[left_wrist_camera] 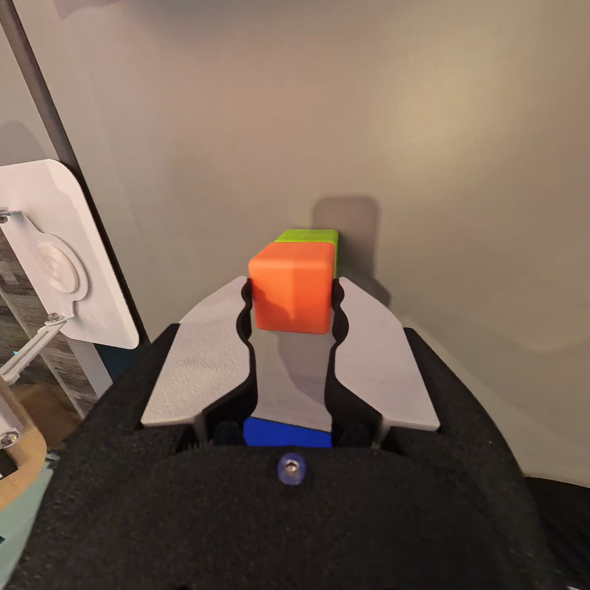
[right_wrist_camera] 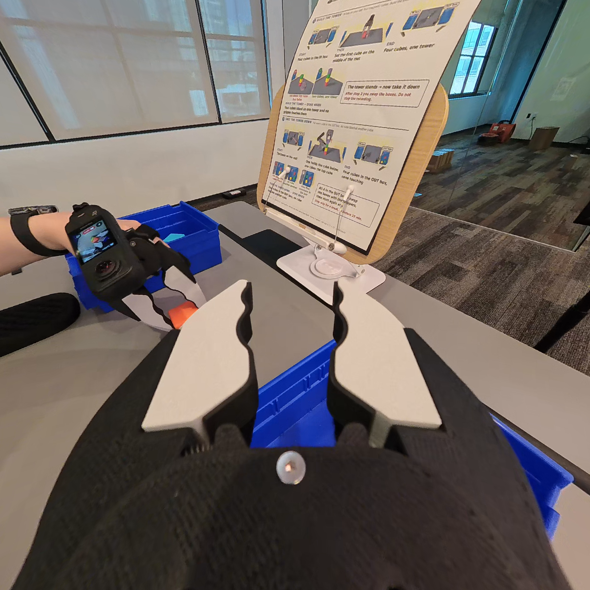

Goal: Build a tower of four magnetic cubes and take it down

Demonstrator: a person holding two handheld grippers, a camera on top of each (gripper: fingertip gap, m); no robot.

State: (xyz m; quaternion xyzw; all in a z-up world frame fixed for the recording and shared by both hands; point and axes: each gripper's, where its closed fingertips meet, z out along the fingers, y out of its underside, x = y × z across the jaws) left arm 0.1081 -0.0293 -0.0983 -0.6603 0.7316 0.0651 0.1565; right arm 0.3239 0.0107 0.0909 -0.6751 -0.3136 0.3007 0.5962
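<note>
In the left wrist view my left gripper (left_wrist_camera: pixel 292 282) is shut on an orange cube (left_wrist_camera: pixel 292 303), pinching its two sides at the fingertips. A green cube (left_wrist_camera: pixel 311 236) sits directly beyond the orange one and touches it, against the grey mat (left_wrist_camera: pixel 447 223). A blue patch (left_wrist_camera: pixel 287 434) shows low between the fingers; I cannot tell what it is. In the right wrist view my right gripper (right_wrist_camera: pixel 290 287) is open and empty above a blue bin (right_wrist_camera: pixel 293 399). The left gripper (right_wrist_camera: pixel 174 311) shows there at the left, pointing down with the orange cube (right_wrist_camera: pixel 182 313); the green cube is hidden.
A second blue bin (right_wrist_camera: pixel 198 249) stands at the back left with a light blue piece (right_wrist_camera: pixel 175 238) inside. An instruction board (right_wrist_camera: pixel 351 127) on a white stand (right_wrist_camera: pixel 332 271) stands at the table's far edge; its base also shows in the left wrist view (left_wrist_camera: pixel 64 255). A black pad (right_wrist_camera: pixel 35 316) lies at the left. The gap from one gripper's tips to the other's is roughly 30 centimeters.
</note>
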